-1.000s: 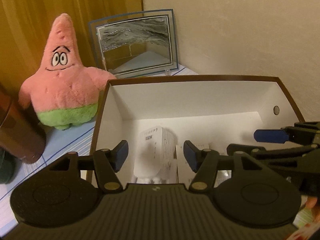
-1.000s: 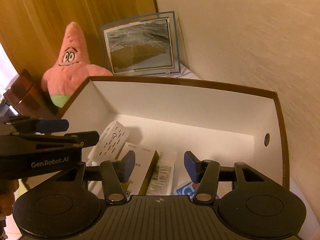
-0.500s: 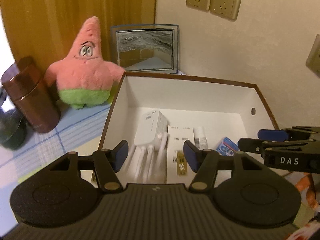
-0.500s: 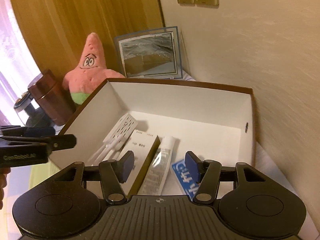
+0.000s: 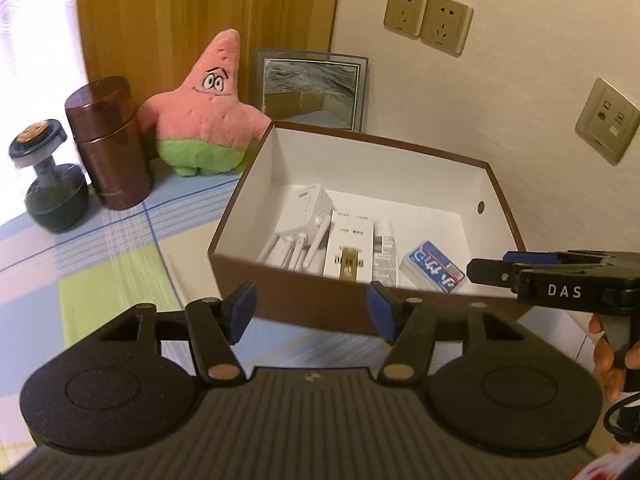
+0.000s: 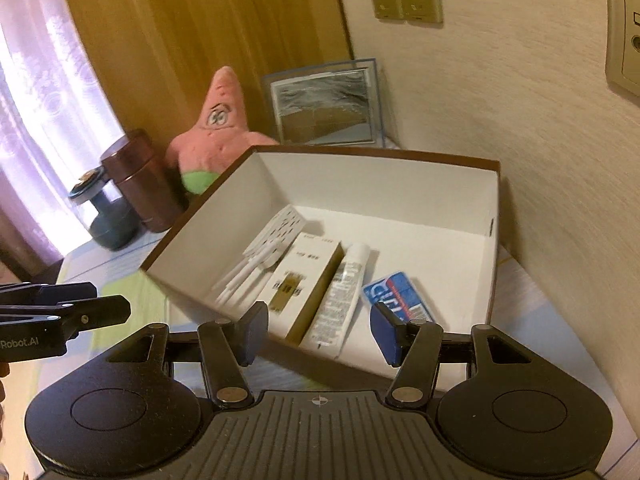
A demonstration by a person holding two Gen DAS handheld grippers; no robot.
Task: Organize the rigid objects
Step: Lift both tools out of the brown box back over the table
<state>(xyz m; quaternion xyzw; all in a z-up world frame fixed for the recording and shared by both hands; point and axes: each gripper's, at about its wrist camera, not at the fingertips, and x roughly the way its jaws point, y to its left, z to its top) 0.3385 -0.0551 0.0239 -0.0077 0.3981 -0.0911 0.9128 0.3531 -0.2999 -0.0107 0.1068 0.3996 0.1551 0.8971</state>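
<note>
Nearest the left wrist camera, the left claw (image 5: 312, 310) hangs over the surface (image 5: 100, 264) just in front of the brown box (image 5: 320, 304), its blue pads (image 5: 242, 308) apart with nothing between them. In the right wrist view the right claw (image 6: 320, 334) sits the same way, jaws apart and empty, above the box's near wall. Each claw shows in the other's camera: the right one enters from the right edge of the left view, a hand (image 5: 608, 356) wrapped on its grip.

Inside the open box, which is white within, four things lie side by side on the floor. From left to right: a white router (image 5: 304, 216) with its antennas pointing toward the near wall, a white carton (image 5: 348, 246) with a gold mark, a white tube (image 5: 385, 252) lying against the carton, and a blue and white packet (image 5: 434, 266) a little apart from the tube. The right half of the box floor is bare.

Beyond the box, on the checked cloth of the surface, a pink starfish plush (image 5: 204, 112) stands upright near the box's far left corner, with a brown canister (image 5: 108, 144) beside it and a dark dumbbell (image 5: 48, 184) further left. A framed picture (image 5: 312, 88) leans against the wall behind the box. Wall sockets (image 5: 428, 20) sit above.
</note>
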